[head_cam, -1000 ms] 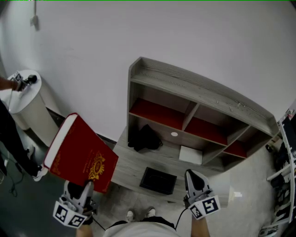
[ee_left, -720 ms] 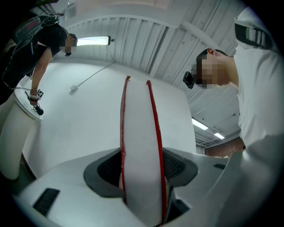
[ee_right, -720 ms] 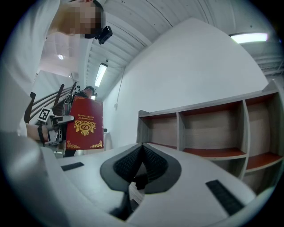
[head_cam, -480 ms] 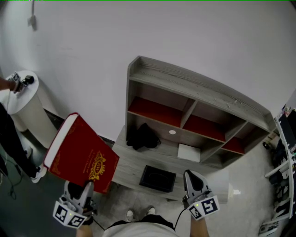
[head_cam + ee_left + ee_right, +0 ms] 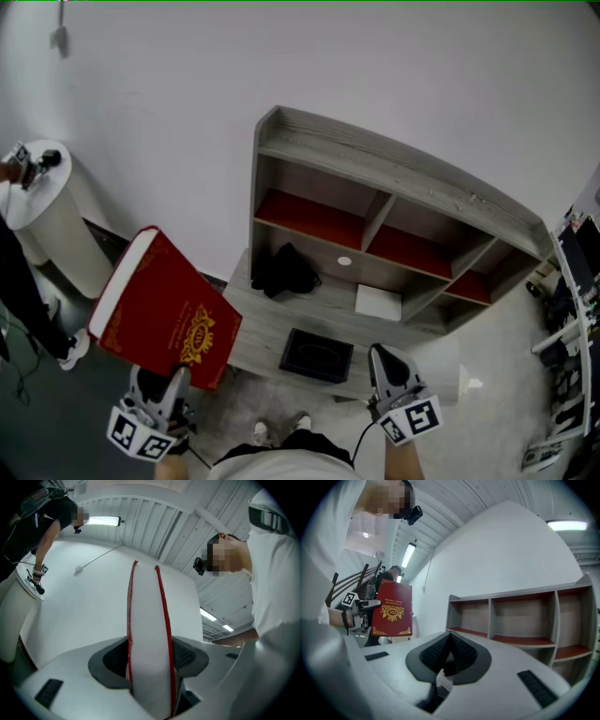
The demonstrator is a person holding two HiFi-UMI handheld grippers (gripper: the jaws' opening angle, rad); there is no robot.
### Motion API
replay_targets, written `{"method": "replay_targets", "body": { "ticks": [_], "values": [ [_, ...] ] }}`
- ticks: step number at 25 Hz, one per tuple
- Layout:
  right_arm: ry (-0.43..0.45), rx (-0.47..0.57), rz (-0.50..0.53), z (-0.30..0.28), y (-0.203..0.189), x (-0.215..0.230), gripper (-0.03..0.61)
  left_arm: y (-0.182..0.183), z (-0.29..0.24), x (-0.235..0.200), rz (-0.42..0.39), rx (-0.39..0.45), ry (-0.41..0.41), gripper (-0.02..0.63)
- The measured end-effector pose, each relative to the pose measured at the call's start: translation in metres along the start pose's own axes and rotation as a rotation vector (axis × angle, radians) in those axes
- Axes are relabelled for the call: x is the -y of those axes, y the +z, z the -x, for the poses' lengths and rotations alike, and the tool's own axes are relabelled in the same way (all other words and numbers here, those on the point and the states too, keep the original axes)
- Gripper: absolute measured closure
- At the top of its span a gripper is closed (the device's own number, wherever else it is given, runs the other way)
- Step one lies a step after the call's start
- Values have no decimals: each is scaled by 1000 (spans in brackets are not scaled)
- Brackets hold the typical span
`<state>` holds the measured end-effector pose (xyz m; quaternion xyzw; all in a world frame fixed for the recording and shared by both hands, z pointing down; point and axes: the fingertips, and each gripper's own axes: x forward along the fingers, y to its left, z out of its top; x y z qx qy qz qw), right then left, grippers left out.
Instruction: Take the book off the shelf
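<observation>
A red book (image 5: 164, 314) with a gold crest and white page edges is held up at the left, clear of the grey shelf unit (image 5: 394, 173). My left gripper (image 5: 173, 377) is shut on its lower edge. In the left gripper view the book's page edge (image 5: 146, 634) stands upright between the two pads. My right gripper (image 5: 389, 361) hovers in front of the shelf's low ledge, shut with nothing in it. The right gripper view shows its closed jaws (image 5: 449, 654), the red book (image 5: 392, 609) at the left and the shelf's bare compartments (image 5: 520, 616).
On the shelf's low ledge lie a black tray (image 5: 317, 356), a dark bundle (image 5: 281, 272) and a white box (image 5: 379, 302). A white round stand (image 5: 42, 202) is at the far left, with a person's hand over it. A rack (image 5: 572, 309) stands at the right.
The book and both grippers hold their places. The head view has drifted a little, so the shelf sits slightly more to the left.
</observation>
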<state>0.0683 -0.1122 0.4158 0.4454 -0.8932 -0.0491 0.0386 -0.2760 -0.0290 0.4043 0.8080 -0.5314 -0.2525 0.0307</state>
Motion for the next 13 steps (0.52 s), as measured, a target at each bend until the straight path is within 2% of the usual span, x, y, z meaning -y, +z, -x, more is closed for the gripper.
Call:
{"method": "replay_targets", "body": {
  "ticks": [13],
  "values": [
    [-21,-1,2,10,-2,3,557,-13,-7,6,31,2,-37,364]
  ]
}}
